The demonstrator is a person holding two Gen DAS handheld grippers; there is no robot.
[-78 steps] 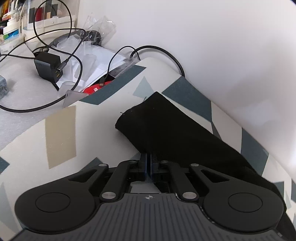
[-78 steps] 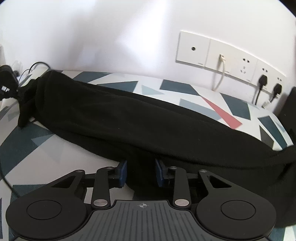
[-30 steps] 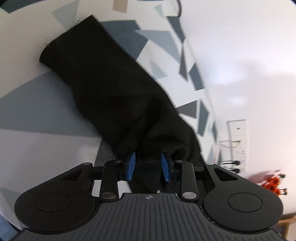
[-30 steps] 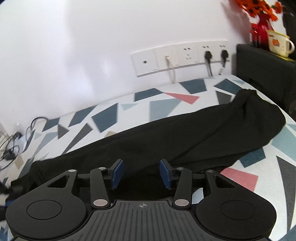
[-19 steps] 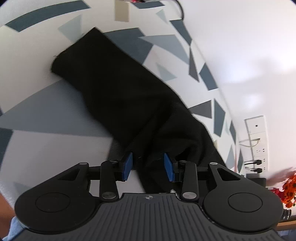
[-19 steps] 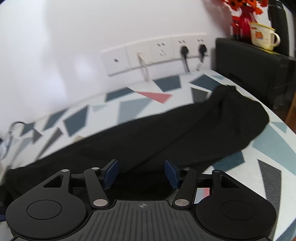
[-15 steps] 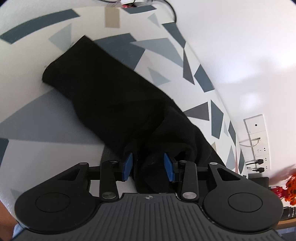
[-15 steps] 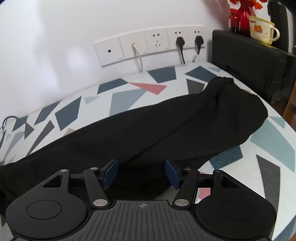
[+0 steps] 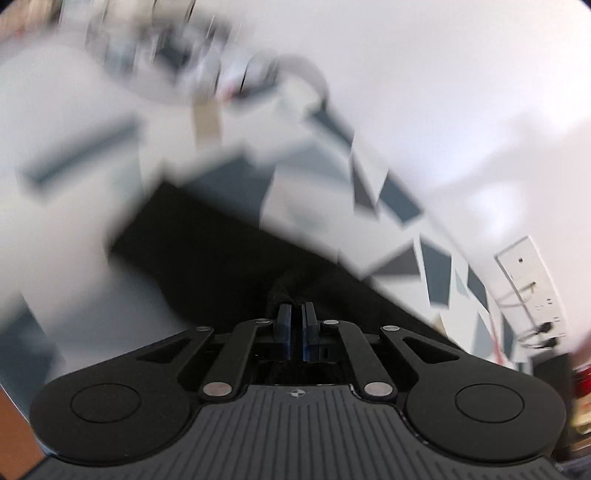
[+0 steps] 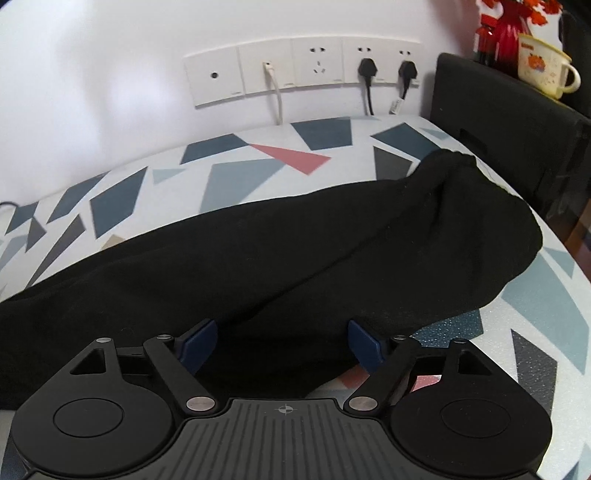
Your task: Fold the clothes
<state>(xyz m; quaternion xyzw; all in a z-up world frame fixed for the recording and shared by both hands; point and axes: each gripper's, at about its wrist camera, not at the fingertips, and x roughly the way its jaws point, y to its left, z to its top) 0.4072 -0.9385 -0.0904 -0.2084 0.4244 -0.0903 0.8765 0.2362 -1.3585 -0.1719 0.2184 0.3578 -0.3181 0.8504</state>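
Patterned tabletop (image 10: 258, 173): black garment (image 10: 295, 251) lengthwise left-to-right.

A garment (image 10: 295, 251) is lying across the tabletop (image 10: 258, 177) from left to right; wall sockets (image 10: 295, 70) are sitting behind it, a cabinet (image 10: 498, 122) far right.

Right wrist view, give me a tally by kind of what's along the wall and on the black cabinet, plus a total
Wall socket plates: 5
Black plugs: 2
White cable: 1
Cream mug: 1
Red vase with red flowers, partly cut off: 1
Total: 10
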